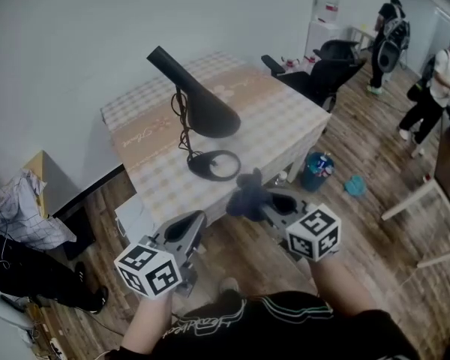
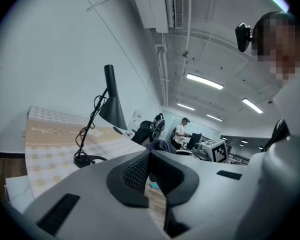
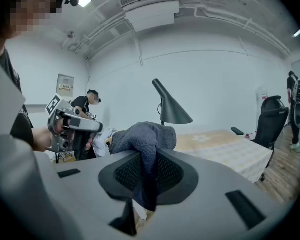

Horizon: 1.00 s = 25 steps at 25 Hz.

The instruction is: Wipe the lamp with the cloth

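A black desk lamp (image 1: 197,103) with a cone shade and round base (image 1: 214,164) stands on the checked table (image 1: 285,118); its cord winds down the stem. The lamp shows again in the left gripper view (image 2: 109,101) and the right gripper view (image 3: 171,108). My right gripper (image 1: 256,200) is shut on a dark blue cloth (image 1: 244,196), bunched over its jaws (image 3: 144,141), just off the table's near edge below the lamp base. My left gripper (image 1: 186,227) is shut with nothing in it, lower left of the table edge.
An office chair (image 1: 326,66) stands behind the table's far right corner. A bin (image 1: 316,169) and a blue rag (image 1: 354,185) lie on the wooden floor. Two people (image 1: 441,85) stand at the far right. A person (image 1: 15,268) and crumpled sheet are at left.
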Available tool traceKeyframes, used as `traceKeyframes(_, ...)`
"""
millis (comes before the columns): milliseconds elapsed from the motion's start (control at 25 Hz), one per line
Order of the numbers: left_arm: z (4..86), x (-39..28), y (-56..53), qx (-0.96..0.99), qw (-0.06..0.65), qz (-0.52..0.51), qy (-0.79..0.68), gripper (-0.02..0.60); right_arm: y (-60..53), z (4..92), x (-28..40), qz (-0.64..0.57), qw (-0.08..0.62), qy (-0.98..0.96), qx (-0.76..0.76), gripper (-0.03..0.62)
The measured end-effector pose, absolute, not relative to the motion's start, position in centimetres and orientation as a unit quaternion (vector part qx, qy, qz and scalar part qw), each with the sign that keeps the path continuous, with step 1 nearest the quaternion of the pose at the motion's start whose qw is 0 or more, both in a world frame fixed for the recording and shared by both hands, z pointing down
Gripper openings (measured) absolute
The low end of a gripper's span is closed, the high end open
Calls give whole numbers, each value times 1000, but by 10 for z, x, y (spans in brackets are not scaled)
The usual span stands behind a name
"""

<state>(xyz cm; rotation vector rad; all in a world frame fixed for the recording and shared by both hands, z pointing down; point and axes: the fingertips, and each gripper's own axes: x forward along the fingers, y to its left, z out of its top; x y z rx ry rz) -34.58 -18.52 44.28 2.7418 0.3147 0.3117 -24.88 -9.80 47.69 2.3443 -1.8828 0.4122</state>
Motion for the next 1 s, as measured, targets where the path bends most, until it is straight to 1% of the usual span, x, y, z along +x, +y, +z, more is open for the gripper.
traceKeyframes(120, 440, -362, -151, 970, 186, 104, 117, 0, -66, 458, -277, 113, 52, -631, 766, 57)
traceKeyframes(360, 425, -399, -83, 972, 173, 92, 128, 0, -5, 430, -330, 78, 40, -644, 760, 57)
traceKeyframes(600, 398, -432, -34, 979, 137, 78, 130, 0, 42, 408, -365, 80, -3, -663, 744, 57)
traceKeyframes(800, 377, -446, -4, 981, 124, 71, 133, 0, 65, 387, -383, 54, 10, -669, 741, 57)
traceKeyframes(1000, 377, -462, 8, 983, 113, 54, 138, 0, 76, 389, -400, 42, 10, -671, 740, 57)
